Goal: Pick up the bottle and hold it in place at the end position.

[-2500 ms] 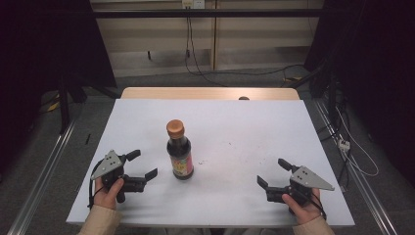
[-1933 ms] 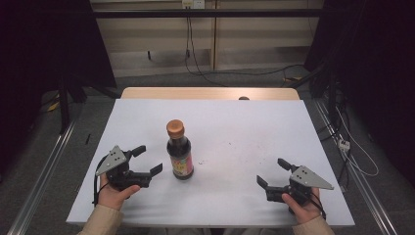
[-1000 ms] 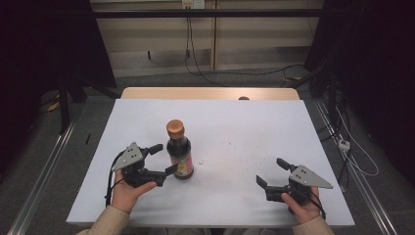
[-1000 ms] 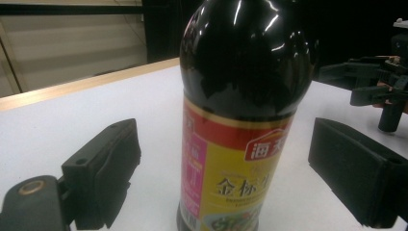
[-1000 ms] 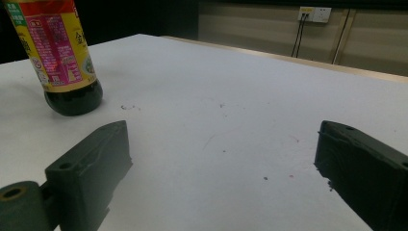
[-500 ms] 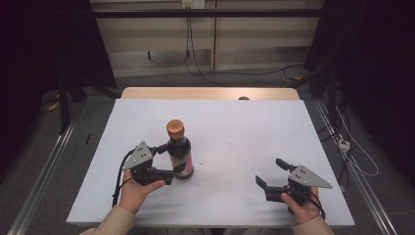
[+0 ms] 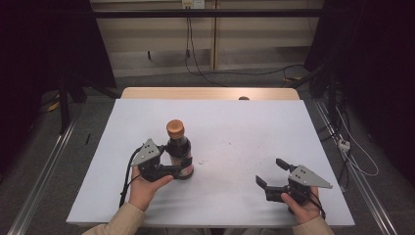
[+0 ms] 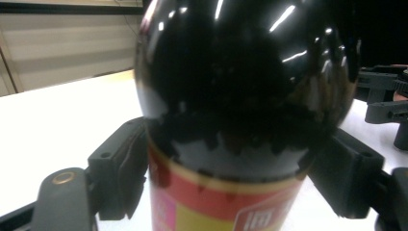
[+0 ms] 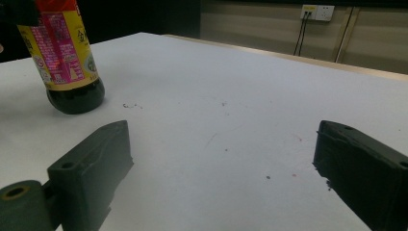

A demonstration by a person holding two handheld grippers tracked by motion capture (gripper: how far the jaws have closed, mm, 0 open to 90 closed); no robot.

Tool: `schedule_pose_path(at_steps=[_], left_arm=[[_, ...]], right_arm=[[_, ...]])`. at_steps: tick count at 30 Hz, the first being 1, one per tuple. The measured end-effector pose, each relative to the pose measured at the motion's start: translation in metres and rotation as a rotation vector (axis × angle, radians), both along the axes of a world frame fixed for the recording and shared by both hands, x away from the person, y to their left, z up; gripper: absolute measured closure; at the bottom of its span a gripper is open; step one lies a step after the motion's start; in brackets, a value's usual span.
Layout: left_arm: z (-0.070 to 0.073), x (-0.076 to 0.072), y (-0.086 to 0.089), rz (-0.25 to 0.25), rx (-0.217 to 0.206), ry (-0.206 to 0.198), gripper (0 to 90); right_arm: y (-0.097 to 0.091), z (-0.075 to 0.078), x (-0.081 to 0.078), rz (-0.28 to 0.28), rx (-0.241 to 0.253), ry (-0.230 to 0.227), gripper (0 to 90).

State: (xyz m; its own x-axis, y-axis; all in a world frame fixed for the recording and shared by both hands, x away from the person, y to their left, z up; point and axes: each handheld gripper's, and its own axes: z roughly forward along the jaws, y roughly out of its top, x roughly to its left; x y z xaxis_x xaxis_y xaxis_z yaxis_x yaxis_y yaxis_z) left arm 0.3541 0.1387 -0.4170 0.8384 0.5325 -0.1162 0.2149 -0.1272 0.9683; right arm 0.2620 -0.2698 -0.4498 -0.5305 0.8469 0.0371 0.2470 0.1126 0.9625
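A dark sauce bottle with an orange cap and a red and yellow label stands upright on the white table top, left of centre. My left gripper reaches in from the left at label height. Its jaws have just been closing, and in the left gripper view the two pads touch both sides of the bottle. My right gripper rests near the front right of the table, open, with nothing between its jaws. The bottle stands far to its left.
A wooden strip runs along the table's far edge, with a small dark object on it. Cables lie on the floor behind, and metal rails run along both sides of the table.
My left gripper has slid right to the bottle and its jaws have closed in on the bottle's body. The right gripper and the bottle have stayed where they were.
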Motion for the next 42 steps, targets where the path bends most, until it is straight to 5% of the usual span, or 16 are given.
schedule_pose_path(at_steps=[12, 31, 42], left_arm=[[0.002, 0.000, -0.009, 0.055, 0.031, -0.042, 28.7], [0.009, 0.000, -0.014, 0.035, 0.086, -0.098, 30.5], [0.017, 0.010, -0.016, 0.060, 0.047, -0.097, 30.5]], right_arm=[[-0.001, 0.001, -0.001, -0.003, 0.003, -0.003, 5.7], [-0.002, 0.001, 0.000, -0.002, 0.011, -0.004, 5.6], [-0.003, 0.001, 0.000, -0.003, 0.014, -0.007, 5.5]])
